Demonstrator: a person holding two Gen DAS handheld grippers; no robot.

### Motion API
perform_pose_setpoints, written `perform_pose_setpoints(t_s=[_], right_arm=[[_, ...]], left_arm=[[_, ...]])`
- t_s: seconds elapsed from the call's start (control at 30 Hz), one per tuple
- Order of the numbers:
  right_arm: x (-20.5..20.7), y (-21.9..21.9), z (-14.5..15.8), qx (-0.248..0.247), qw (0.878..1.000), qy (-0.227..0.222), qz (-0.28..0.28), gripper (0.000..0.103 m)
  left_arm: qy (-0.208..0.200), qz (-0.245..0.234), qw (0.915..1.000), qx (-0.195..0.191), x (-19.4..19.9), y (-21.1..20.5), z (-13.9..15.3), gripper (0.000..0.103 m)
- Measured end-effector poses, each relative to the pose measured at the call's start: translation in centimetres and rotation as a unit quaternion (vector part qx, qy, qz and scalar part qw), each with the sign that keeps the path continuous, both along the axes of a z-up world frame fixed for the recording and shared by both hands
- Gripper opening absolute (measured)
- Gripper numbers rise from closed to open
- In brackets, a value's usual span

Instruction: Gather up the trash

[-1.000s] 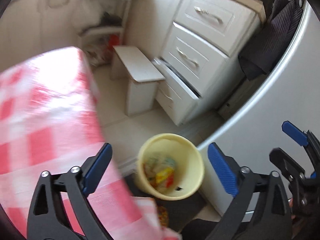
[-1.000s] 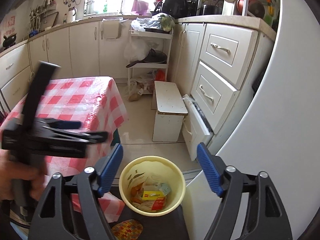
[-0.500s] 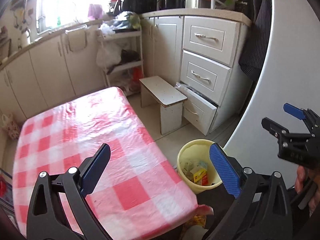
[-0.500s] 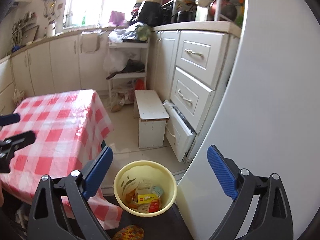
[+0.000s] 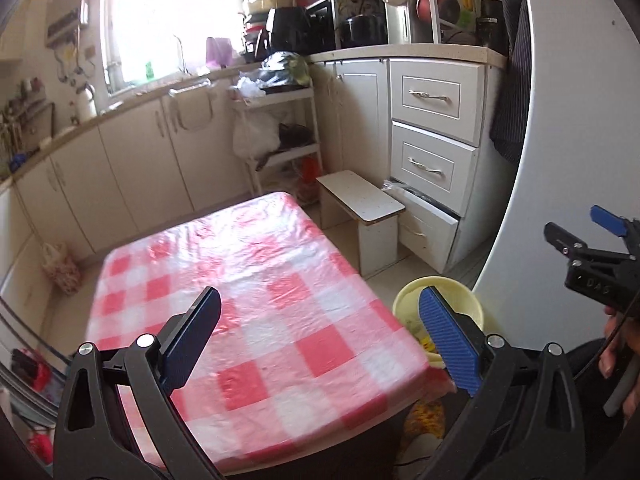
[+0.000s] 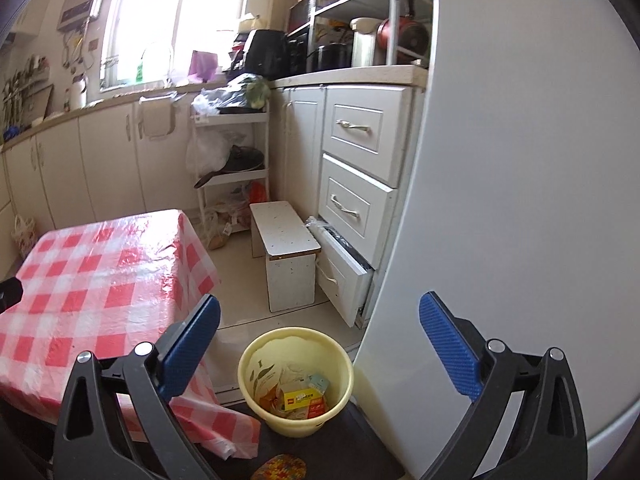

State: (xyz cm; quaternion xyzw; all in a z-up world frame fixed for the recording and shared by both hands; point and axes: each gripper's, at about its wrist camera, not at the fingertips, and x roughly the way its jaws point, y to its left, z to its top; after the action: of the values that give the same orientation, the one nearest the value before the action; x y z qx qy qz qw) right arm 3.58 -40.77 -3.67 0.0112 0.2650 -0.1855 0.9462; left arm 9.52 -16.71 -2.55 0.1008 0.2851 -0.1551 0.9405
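A white fridge (image 6: 520, 200) fills the right; a red-checked table (image 5: 256, 304) spreads left. Between them, near on the floor, stands the yellow bin (image 6: 296, 380) — trash (image 6: 304, 398) lies inside. The left gripper (image 5: 320, 340) and right gripper (image 6: 320, 348) both gape wide — holding nothing.

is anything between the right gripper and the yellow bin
Nothing visible. In the right wrist view the open right gripper looks straight down at the bin, whose mouth is uncovered, with wrappers already inside. The table stands to its left and the fridge to its right, neither in the gap.
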Motion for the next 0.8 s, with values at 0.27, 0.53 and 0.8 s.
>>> perform_pose_setpoints(t_s=[0.27, 0.53, 0.8], right_arm=[[-2.8, 2.8, 0.4, -0.007, 1.0, 0.004, -0.018, 0.095], [-4.5, 6.1, 2.2, -0.031, 0.999, -0.008, 0.013, 0.095], [-5.6, 8.1, 3.3, -0.045, 0.998, -0.02, 0.029, 0.096]], left_arm=[[-0.017, -0.024, 0.9995, 0.005, -3.9, 1.8, 1.8, 0.096], [-0.029, -0.047, 0.9985, 0.003, -7.4, 2.3, 3.2, 0.096], [-0.043, -0.046, 0.9979, -0.017, -9.5, 3.3, 5.0, 0.096]])
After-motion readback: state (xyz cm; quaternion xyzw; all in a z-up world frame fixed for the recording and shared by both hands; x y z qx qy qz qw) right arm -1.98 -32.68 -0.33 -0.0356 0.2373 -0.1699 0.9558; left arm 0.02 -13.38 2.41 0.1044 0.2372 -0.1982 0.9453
